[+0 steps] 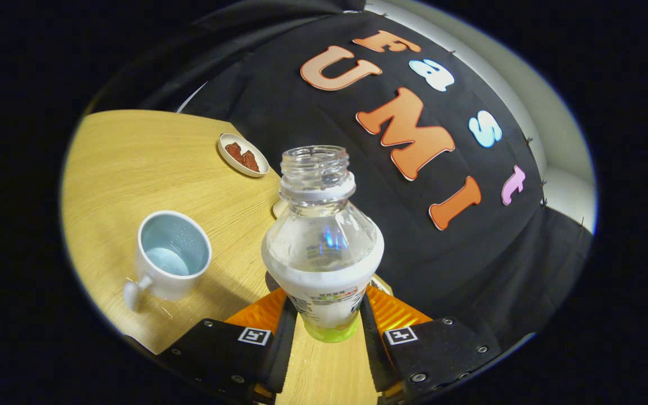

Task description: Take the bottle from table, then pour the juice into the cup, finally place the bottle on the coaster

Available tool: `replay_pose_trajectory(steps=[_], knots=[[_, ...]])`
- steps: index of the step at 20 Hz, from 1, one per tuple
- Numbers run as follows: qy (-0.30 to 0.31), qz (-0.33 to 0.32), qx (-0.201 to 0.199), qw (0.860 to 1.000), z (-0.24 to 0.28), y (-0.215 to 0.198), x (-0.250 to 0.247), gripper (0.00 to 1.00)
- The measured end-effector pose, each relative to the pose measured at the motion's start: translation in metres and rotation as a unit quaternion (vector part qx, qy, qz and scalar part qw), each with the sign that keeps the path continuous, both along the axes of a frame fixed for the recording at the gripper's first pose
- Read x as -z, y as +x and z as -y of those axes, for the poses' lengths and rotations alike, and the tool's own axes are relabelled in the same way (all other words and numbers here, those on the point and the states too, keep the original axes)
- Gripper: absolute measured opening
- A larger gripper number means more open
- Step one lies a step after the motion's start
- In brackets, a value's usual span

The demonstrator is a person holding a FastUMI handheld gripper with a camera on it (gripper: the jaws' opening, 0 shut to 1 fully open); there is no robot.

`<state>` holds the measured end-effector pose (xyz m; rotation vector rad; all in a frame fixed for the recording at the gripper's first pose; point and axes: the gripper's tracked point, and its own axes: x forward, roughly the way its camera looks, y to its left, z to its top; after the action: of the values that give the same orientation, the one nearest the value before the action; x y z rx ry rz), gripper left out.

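Note:
A clear plastic bottle [322,242] with a white label and no cap sits between the two fingers of my gripper [325,315], which is shut on its lower body. The bottle stands nearly upright, its open neck pointing up toward the booth wall, and its clear upper part looks empty. To the left of the fingers a white cup [169,256] rests on the wooden table [133,163], its handle turned toward me and its inside showing a pale bottom. A small pale disc [279,208] peeks out just behind the bottle's shoulder; it may be the coaster.
A small white dish [243,154] holding reddish-brown pieces sits farther off, near the table's far edge by the black cloth wall. Bare wood lies between the cup and the dish.

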<state>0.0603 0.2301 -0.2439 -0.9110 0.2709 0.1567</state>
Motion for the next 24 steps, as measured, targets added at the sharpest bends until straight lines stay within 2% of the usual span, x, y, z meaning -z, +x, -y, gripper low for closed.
replay_pose_trajectory(steps=[10, 16, 20, 24], knots=[[-0.118, 0.031, -0.001, 0.992, 0.006, 0.014, 0.022, 0.59], [-0.181, 0.058, -0.011, 0.982, 0.007, 0.018, 0.021, 0.59], [-0.236, 0.079, -0.022, 0.968, 0.011, 0.023, 0.018, 0.59], [-0.260, 0.084, -0.026, 0.961, 0.013, 0.025, 0.015, 0.59]])
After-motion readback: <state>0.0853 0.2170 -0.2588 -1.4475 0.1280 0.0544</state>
